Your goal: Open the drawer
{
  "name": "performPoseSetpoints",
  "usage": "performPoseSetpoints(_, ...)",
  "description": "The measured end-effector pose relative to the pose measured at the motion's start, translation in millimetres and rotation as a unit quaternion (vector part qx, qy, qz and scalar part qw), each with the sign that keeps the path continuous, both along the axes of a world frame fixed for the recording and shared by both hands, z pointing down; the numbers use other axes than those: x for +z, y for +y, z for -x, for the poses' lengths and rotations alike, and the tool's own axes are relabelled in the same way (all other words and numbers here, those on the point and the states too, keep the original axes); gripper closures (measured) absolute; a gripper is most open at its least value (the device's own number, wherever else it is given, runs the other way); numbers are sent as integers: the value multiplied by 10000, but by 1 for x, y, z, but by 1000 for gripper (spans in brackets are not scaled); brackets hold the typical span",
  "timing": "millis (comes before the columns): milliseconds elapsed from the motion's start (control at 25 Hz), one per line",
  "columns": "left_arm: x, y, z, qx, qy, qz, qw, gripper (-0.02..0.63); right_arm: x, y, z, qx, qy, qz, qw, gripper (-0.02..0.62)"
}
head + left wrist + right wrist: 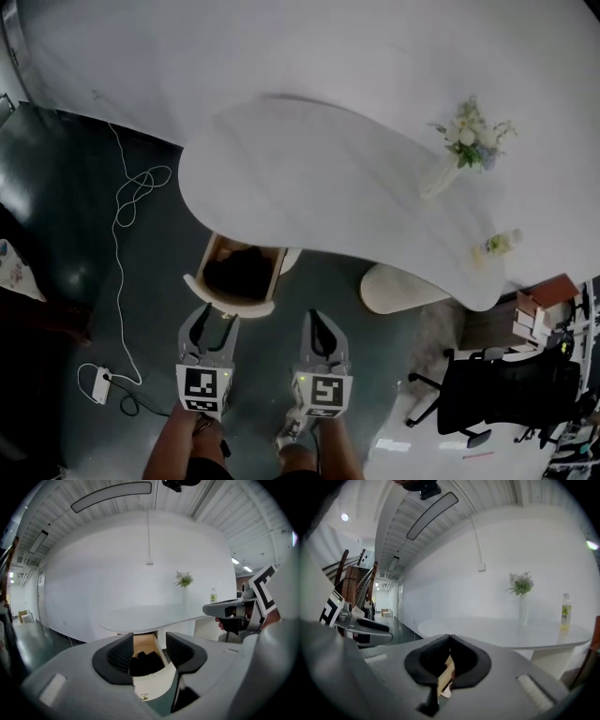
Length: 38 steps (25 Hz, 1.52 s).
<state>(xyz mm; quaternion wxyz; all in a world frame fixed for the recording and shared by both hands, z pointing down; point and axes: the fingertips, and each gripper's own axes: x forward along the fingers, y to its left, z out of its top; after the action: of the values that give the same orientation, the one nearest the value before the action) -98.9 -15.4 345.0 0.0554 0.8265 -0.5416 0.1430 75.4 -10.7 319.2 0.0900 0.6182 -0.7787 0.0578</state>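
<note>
Drawer [234, 302]: under the near edge of the white table [309, 178], pulled well out towards the person, its wooden inside open to view.
Contents: one dark thing [239, 270] lies in the drawer; what it is cannot be told.
Drawer front: pale, with what seems a small knob [144, 696] low at its middle.
Left gripper [214, 319]: jaws spread, nothing between the pads; it points at the drawer front from just short of it, touching nothing.
Right gripper [322, 323]: jaw tips pressed together on nothing; a sliver of the wooden drawer shows through the gap below the tips. It hangs beside the left one, to the right of the drawer and apart from it.
Table top: a vase of flowers [466, 131] and a small bottle [497, 244] stand towards the far right, well away from the drawer.
Floor: a white cable [122, 206] trails at the left; an office chair [497, 389] stands at the right.
Step in hand: judged the close of the task, since the drawer is out and neither gripper is on it.
Next move: probably none on the drawer itself. Should it need to come out further, the spread left jaws would have to drop to the knob or front edge, close on it, and pull straight back along the runners, keeping the right gripper clear.
</note>
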Motion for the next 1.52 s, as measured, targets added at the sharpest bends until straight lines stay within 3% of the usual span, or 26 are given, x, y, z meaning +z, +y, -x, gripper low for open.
performPoseSetpoints(400, -126, 3, -15, 25, -44, -211, 9998, 470, -118, 18, -29, 213, -19, -269, 9994, 591)
performPoseSetpoints(920, -223, 35, -17, 55, -31, -566, 9984, 583, -208, 54, -42, 364, 41, -592, 9976, 591)
performPoseSetpoints(1520, -257, 47, -20, 168, -133, -743, 9970, 595, -239, 71, -46, 375, 69, -665, 9971, 591)
